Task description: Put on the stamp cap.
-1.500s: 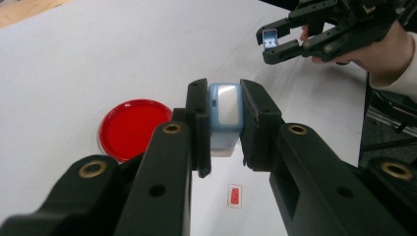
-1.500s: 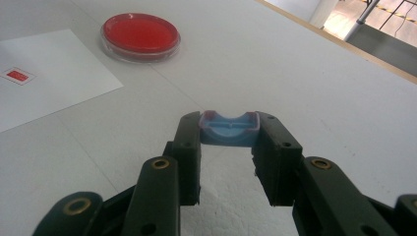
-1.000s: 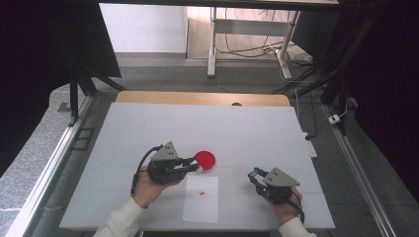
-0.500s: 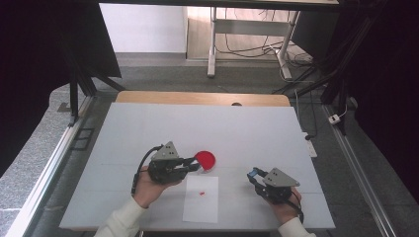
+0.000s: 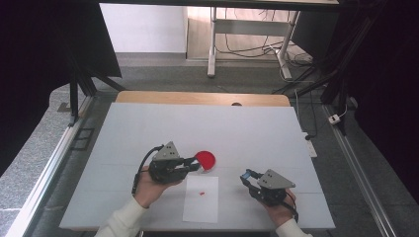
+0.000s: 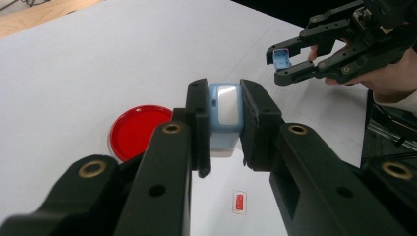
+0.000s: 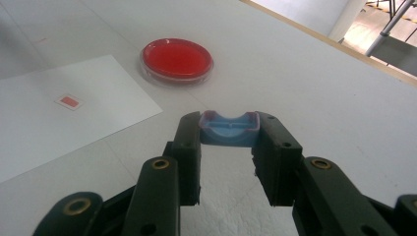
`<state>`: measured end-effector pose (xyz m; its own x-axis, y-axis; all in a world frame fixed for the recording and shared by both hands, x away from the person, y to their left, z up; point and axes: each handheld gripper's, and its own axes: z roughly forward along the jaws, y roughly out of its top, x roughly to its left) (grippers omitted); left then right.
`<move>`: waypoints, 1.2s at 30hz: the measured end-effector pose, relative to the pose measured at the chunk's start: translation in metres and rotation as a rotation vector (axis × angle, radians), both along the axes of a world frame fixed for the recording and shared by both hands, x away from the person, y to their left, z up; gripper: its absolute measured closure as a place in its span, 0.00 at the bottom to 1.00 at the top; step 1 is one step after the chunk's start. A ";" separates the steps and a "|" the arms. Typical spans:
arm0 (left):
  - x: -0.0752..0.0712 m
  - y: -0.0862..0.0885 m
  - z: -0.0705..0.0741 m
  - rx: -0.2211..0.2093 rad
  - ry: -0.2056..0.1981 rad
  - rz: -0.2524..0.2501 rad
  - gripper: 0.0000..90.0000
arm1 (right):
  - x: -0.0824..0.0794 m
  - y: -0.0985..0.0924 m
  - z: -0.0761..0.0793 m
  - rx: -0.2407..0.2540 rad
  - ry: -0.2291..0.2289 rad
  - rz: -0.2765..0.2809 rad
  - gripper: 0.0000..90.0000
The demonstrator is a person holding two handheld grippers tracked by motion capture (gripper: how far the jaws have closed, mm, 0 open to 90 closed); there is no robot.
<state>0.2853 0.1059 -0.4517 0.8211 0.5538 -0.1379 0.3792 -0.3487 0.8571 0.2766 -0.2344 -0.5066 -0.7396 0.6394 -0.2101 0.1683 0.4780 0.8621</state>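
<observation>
One white table [image 5: 148,123], grey floor [image 5: 163,69] beyond.

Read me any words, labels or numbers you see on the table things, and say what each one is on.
No text can be read.
Small red label on the white paper sheet: too small and blurred to read.
Red dish and the blue pieces in the tools: no lettering visible.

Layout around the paper sheet [image 5: 201,198] on the table [image 5: 148,123]

The dish [image 5: 205,159] lies just behind the sheet; a small tag [image 5: 201,193] lies on it; left gripper [image 5: 190,165] at its left, right gripper [image 5: 245,175] at its right.
</observation>
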 end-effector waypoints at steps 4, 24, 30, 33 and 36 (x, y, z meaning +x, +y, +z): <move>0.000 0.000 0.001 -0.005 -0.002 -0.001 0.84 | -0.001 0.003 0.000 0.002 -0.002 0.007 0.72; 0.001 -0.005 -0.001 -0.010 0.006 -0.012 0.84 | -0.002 0.018 -0.003 0.012 0.014 0.032 0.72; 0.001 -0.007 -0.001 -0.011 0.004 -0.013 0.84 | -0.002 0.023 -0.003 0.017 0.019 0.048 0.72; 0.001 -0.007 -0.002 -0.007 0.004 -0.015 0.84 | -0.003 0.026 -0.004 0.020 0.018 0.060 0.72; 0.001 -0.009 -0.002 -0.004 0.004 -0.018 0.84 | -0.004 0.029 -0.005 0.019 0.019 0.063 0.72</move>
<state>0.2861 0.0969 -0.4540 0.8306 0.5381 -0.1432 0.3758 -0.3520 0.8572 0.2729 -0.2055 -0.5111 -0.7825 0.5950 -0.1836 0.1550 0.4717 0.8681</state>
